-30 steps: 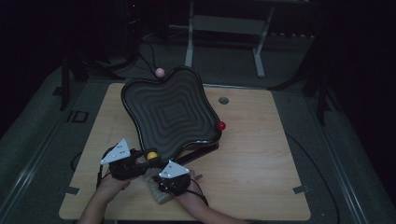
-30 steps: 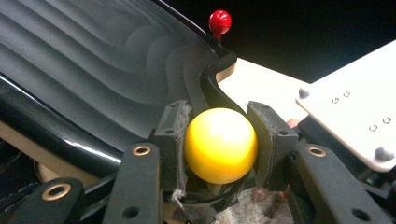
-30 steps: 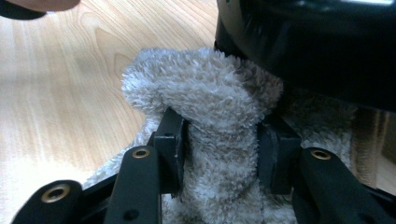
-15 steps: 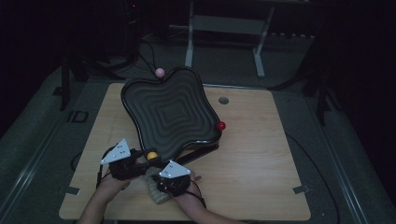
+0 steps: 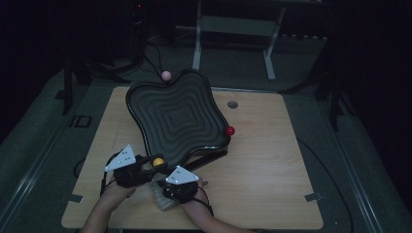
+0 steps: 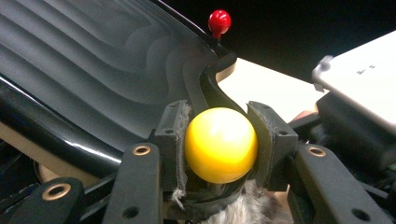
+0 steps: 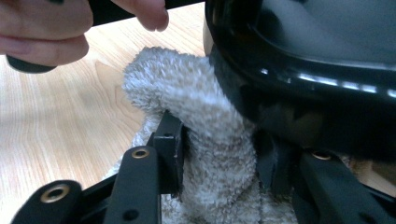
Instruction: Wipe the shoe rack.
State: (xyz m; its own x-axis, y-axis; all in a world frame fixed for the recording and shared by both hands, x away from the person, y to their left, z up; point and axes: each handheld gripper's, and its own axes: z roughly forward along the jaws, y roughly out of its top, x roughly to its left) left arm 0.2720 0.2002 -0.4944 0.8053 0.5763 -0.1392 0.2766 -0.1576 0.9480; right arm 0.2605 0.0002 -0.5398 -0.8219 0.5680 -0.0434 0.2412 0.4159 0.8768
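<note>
A black wavy tray (image 5: 177, 116) with ridged steps stands tilted on the wooden table (image 5: 272, 174). Three ball knobs stick out from its rim: yellow (image 5: 158, 162) near me, red (image 5: 230, 130) at the right, pink (image 5: 166, 75) at the far side. My left gripper (image 5: 145, 165) is shut on the yellow knob (image 6: 220, 144), one pad on each side. My right gripper (image 5: 180, 187) is shut on a fluffy grey cloth (image 7: 212, 154), which presses against the tray's glossy black rim (image 7: 299, 70). The red knob (image 6: 219, 21) also shows past the rim in the left gripper view.
A hand (image 7: 44, 28) holding the left gripper shows at the top left of the right gripper view. A small round grey grommet (image 5: 232, 104) sits in the table behind the tray. Metal stand legs (image 5: 269, 58) rise beyond the table's far edge.
</note>
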